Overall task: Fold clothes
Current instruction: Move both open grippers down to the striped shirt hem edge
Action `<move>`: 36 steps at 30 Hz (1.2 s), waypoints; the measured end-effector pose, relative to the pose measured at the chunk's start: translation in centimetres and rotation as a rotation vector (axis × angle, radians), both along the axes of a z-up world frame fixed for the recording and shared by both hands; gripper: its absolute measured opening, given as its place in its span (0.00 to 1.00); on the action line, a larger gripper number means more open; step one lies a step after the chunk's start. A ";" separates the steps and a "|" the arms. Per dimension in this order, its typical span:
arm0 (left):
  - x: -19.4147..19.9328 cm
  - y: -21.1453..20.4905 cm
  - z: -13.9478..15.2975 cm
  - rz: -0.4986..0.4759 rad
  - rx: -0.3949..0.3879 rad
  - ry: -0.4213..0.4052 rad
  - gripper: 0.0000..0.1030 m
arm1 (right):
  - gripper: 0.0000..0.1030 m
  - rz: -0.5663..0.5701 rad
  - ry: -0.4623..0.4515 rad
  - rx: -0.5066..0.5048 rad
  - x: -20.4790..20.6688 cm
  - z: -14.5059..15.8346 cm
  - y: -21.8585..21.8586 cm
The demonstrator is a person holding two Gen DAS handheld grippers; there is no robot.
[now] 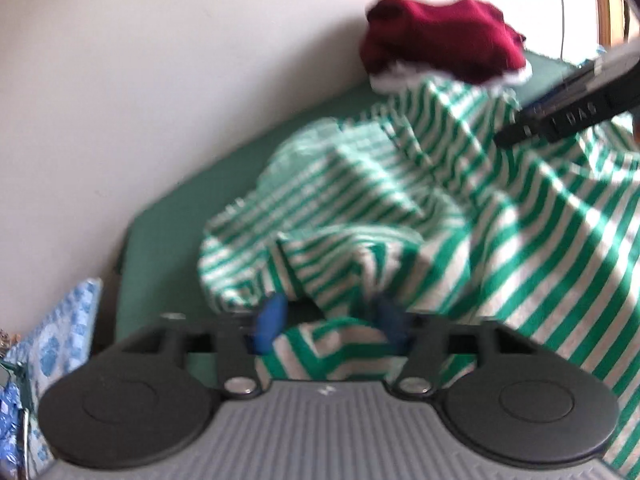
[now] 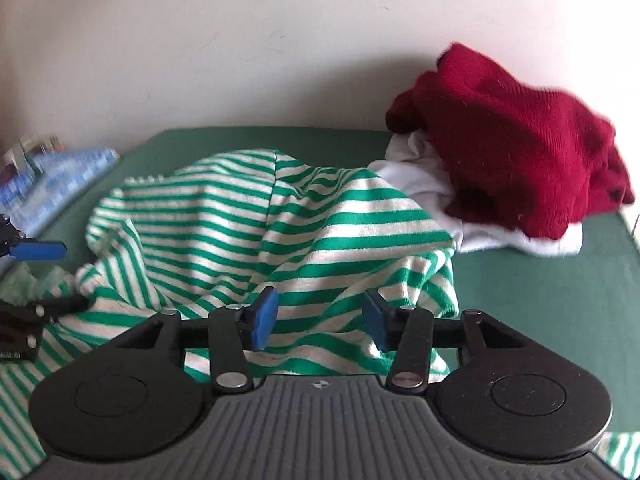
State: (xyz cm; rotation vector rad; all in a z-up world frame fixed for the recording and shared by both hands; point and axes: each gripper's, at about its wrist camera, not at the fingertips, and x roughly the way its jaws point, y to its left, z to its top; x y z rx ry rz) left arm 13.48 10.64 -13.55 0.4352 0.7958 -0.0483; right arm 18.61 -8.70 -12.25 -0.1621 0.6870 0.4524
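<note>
Through the left wrist camera, which was blurred, I saw the striped shirt [image 1: 400,216] lying rumpled on the green worktop [image 1: 160,248], heaped in ridges rather than flat; my left gripper [image 1: 332,320] had its blue fingers [image 1: 272,320] set wide with a fold of the striped cloth running between them, though whether they touched it I could not tell; the right gripper [image 1: 568,108] reached in from the upper right above the shirt; behind it sat a maroon garment [image 1: 440,36] on something white; a blue patterned cloth [image 1: 60,340] lay off the worktop's left end.

Through the right wrist camera the picture was sharper; the right gripper [image 2: 320,320] hung low over the near side of the striped shirt [image 2: 260,232], fingers [image 2: 264,316] wide apart and clamping nothing; the left gripper [image 2: 40,276] showed at the left edge, one blue pad clear of the cloth; the maroon garment [image 2: 520,140] rested on a white garment [image 2: 420,196] that touched the shirt's far right corner.

I judged the shirt needed spreading before any crease could be laid; to do it well I would seek a true hem or shoulder seam with each gripper, not a mid-cloth ridge, pinch a single layer, and draw the two apart evenly, keeping clear of the white garment so it would not drag along.
</note>
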 end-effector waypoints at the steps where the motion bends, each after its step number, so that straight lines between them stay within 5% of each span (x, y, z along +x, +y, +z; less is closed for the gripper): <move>1: 0.4 0.3 -0.7 0.016 0.021 0.017 0.15 | 0.39 0.002 -0.004 -0.031 0.1 -0.3 0.5; 2: 0.2 0.6 -1.1 0.028 0.040 0.008 0.15 | 0.23 0.000 0.008 -0.040 0.5 -0.6 0.6; 5: 0.1 1.6 -1.7 0.085 0.072 -0.025 0.17 | 0.07 -0.065 0.086 0.049 3.1 -1.7 0.0; 10: 1.6 2.6 -1.9 0.184 0.115 -0.051 0.13 | 0.00 -0.105 0.044 0.055 5.5 -2.2 0.4; 12: 0.5 3.0 -1.3 0.195 0.105 -0.059 0.06 | 0.00 -0.102 0.025 0.014 5.5 -2.1 0.9; 15: -1.2 3.7 -0.6 0.212 0.091 -0.071 0.15 | 0.09 -0.085 0.011 0.040 3.6 -0.8 -0.5; 20: -4.1 4.8 0.7 0.239 0.067 -0.091 0.19 | 0.41 -0.090 -0.014 0.025 -3.5 1.1 -6.1; 24: -8.5 6.8 2.1 0.273 -0.053 -0.084 0.17 | 0.40 -0.139 0.059 -0.024 -7.6 0.4 -11.5; 27: -9.9 6.4 1.1 0.273 -0.109 -0.048 0.19 | 0.28 -0.233 0.114 -0.007 -8.8 -0.9 -14.6; 30: -9.6 6.5 -0.8 0.340 -0.094 -0.034 0.22 | 0.23 -0.354 0.067 -0.040 -8.9 -1.2 -16.6; 32: -9.3 7.2 -1.0 0.390 -0.071 -0.036 0.23 | 0.05 -0.350 0.043 -0.049 -8.7 -1.3 -17.5; 33: -9.2 7.5 -1.1 0.415 -0.059 -0.037 0.24 | 0.03 -0.366 0.027 -0.093 -8.6 -1.3 -17.6; 34: -9.1 8.0 -1.1 0.426 -0.052 -0.038 0.25 | 0.21 -0.389 0.010 -0.148 -8.6 -1.2 -17.7; 36: -9.2 8.7 -1.1 0.447 -0.023 -0.037 0.36 | 0.26 -0.464 0.041 -0.133 -8.7 -0.7 -18.8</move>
